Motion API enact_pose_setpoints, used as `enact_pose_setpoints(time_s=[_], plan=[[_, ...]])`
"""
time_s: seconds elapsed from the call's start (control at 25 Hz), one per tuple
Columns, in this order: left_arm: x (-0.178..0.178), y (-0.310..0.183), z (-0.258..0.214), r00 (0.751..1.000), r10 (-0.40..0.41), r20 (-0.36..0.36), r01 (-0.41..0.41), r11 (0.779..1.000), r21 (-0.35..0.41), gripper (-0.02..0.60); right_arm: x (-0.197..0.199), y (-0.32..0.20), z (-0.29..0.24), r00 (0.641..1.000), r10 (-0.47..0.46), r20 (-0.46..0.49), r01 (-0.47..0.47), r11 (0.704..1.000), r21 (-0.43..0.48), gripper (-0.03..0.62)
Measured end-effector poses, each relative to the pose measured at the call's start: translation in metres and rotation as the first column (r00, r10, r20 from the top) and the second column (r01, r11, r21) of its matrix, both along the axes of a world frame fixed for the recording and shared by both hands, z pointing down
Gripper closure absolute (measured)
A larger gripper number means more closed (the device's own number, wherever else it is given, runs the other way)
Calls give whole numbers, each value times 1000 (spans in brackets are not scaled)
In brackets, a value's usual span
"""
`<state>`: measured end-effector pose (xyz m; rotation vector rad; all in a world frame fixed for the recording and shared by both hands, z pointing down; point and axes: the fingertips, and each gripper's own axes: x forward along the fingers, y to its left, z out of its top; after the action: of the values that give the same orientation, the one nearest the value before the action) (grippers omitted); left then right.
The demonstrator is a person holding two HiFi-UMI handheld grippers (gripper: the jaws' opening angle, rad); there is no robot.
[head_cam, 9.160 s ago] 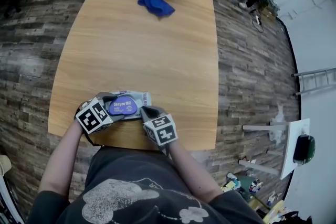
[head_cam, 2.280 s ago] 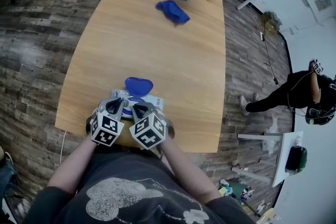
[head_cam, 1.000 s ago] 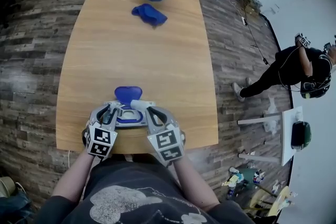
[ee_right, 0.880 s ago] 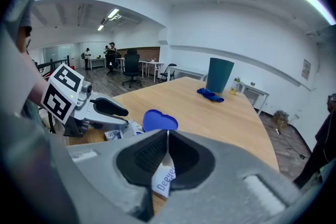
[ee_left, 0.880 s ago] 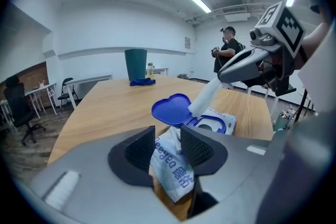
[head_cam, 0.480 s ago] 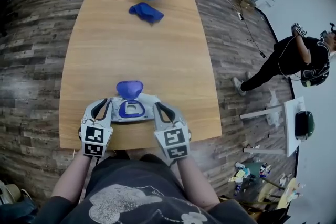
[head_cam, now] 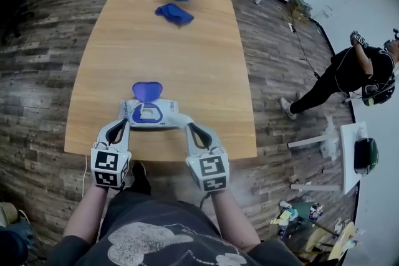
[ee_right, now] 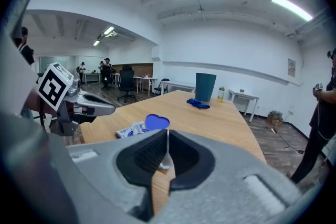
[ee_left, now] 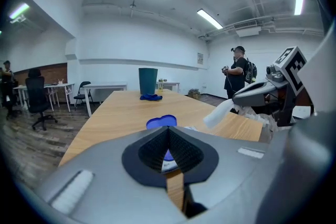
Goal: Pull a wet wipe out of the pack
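1. The person wears a dark grey T-shirt [head_cam: 187, 241] with short sleeves and a pale printed graphic [head_cam: 140, 237] across the chest.
2. The left hand-held gripper [head_cam: 120, 123] has a light grey moulded body, with black lining along the inside of its jaws.
3. The right hand-held gripper [head_cam: 190, 126] matches it in make and colour.
4. Each carries a white cube [head_cam: 110, 169] printed with black square markers.
5. The pads [ee_left: 157, 150] are black and finely ribbed.
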<state>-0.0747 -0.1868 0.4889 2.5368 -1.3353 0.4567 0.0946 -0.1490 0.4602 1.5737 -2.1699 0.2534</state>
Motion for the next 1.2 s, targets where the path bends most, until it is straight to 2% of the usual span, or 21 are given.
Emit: enact_pose_setpoints(time_s=[0.48,0.8,1.2], plan=[[31,131,-39,991,-122,-63,126,989,77,563,46,131,-26,995,-88,41,84,992,90,591],[57,229,-58,976,-124,-182,138,988,70,563,61,224,-20,989,-127,69,121,989,83,591],[41,287,-60,968,-173,-180,181,983,30,563,57,272,-24,985,-136,104,128,989,74,591]])
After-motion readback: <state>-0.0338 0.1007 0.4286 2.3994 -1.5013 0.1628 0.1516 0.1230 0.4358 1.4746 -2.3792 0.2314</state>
